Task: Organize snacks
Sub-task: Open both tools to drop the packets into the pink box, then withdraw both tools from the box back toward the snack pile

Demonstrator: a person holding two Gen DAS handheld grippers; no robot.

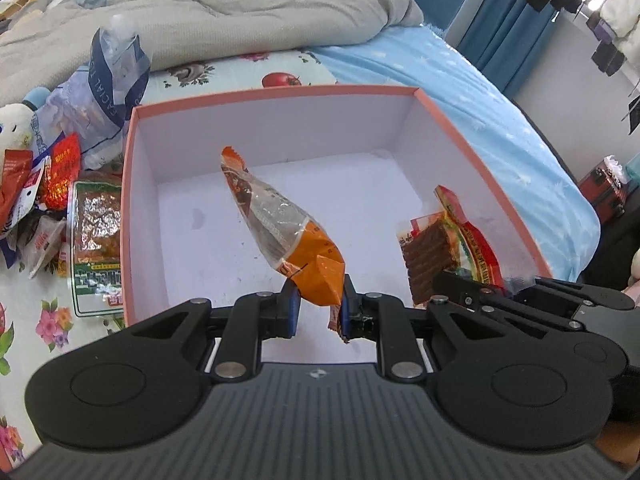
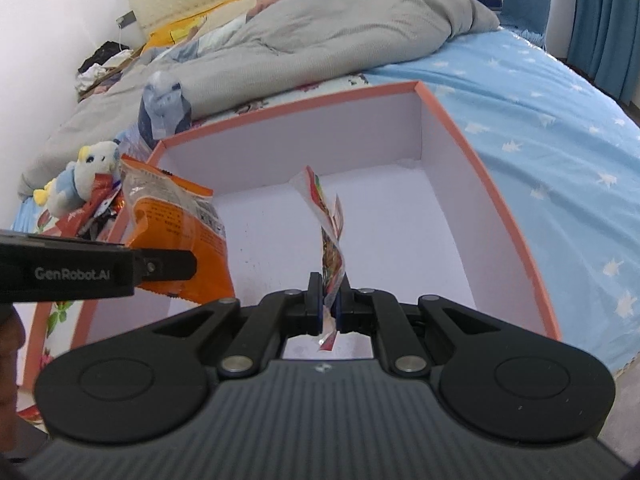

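A pink-rimmed box (image 1: 130,184) with a white inside lies on the bed; its rim (image 2: 496,196) also fills the right wrist view. My left gripper (image 1: 318,304) is shut on the end of an orange and clear snack packet (image 1: 280,224), which hangs over the box floor. That same orange packet (image 2: 180,224) shows at the left of the right wrist view. My right gripper (image 2: 329,300) is shut on a thin red and clear snack packet (image 2: 330,224), held edge-on above the box. This red packet (image 1: 448,240), with brown strips inside, appears at the right in the left wrist view.
Loose snack packets (image 1: 92,236) pile up left of the box on the flowered sheet. A plush toy (image 2: 86,178) and a blue tissue pack (image 1: 116,80) stand behind them. A grey duvet (image 1: 240,12) lies beyond the box, and a blue starred sheet (image 2: 560,128) runs along the right.
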